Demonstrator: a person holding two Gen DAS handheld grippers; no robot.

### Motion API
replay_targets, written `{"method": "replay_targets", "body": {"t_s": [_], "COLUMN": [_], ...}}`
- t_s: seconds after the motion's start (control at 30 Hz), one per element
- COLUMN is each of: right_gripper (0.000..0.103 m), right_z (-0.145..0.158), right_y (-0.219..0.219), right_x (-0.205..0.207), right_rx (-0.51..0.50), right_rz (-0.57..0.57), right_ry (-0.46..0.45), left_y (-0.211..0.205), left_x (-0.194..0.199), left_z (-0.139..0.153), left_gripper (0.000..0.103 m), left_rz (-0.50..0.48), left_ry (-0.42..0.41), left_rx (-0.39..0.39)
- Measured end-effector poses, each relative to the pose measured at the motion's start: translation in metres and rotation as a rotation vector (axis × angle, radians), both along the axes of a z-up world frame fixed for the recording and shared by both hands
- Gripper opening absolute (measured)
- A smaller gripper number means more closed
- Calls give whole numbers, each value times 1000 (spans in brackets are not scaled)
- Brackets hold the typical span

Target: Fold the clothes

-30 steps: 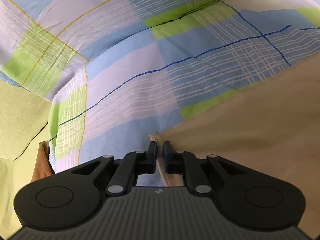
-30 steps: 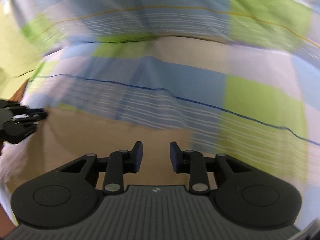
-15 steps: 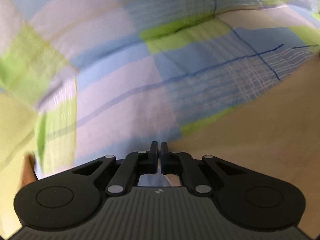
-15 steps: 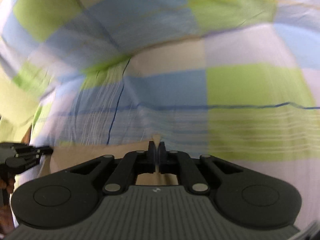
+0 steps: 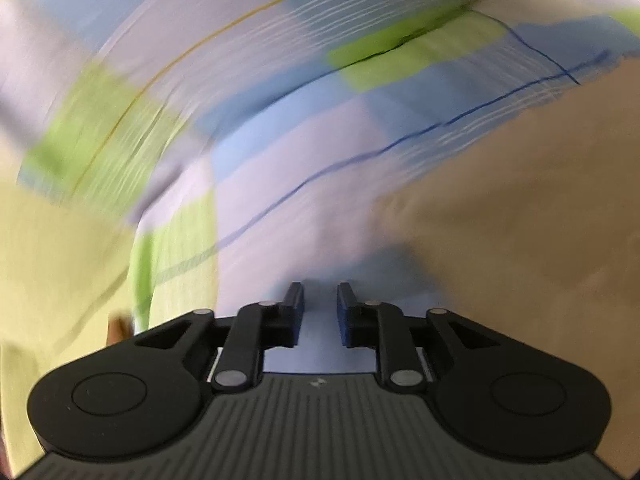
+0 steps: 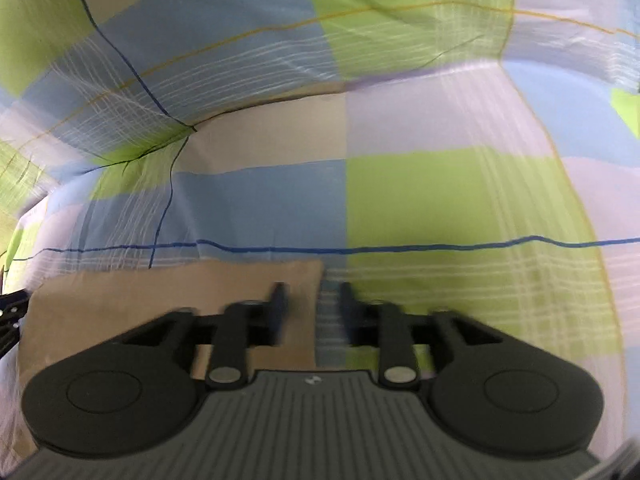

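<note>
The left gripper (image 5: 320,312) is built of matte black plastic, with two round discs flanking a ribbed grey housing marked by a small white logo. Silver pivot pins are set in the linkage bars, and blue-edged finger pads (image 5: 295,312) are fitted. The right gripper (image 6: 310,312) is made alike.

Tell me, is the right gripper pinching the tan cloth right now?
No. The right gripper stands open, its jaws apart over the tan cloth's edge, pressing on nothing; they have just been opening.
</note>
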State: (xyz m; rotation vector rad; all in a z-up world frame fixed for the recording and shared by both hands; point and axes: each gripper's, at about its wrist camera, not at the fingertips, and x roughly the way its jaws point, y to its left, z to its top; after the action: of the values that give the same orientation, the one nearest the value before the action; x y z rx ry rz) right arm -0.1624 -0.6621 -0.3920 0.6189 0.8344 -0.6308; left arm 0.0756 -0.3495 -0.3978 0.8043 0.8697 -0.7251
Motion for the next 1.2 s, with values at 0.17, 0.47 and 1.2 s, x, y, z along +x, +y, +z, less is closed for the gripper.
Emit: {"method": "replay_targets", "body": {"t_s": [0.17,0.47,1.2], "right_gripper": [50,51,36], "right_z": [12,-11,11], "right_y": [40,91,101], "right_x": [-57,-100,-103], "right_rx": [171,345,240], "right_rz": [-42,-45,39], "right_ry": [-42,20,106], "left_y": [43,46,32], "left_x": [-29,-67,-95], "left_z": [22,0,28], "left_gripper": [34,18,43], "left_rz": [65,132,117], "left_ry": [232,357,-8], "left_rx": [-80,-90,123]}}
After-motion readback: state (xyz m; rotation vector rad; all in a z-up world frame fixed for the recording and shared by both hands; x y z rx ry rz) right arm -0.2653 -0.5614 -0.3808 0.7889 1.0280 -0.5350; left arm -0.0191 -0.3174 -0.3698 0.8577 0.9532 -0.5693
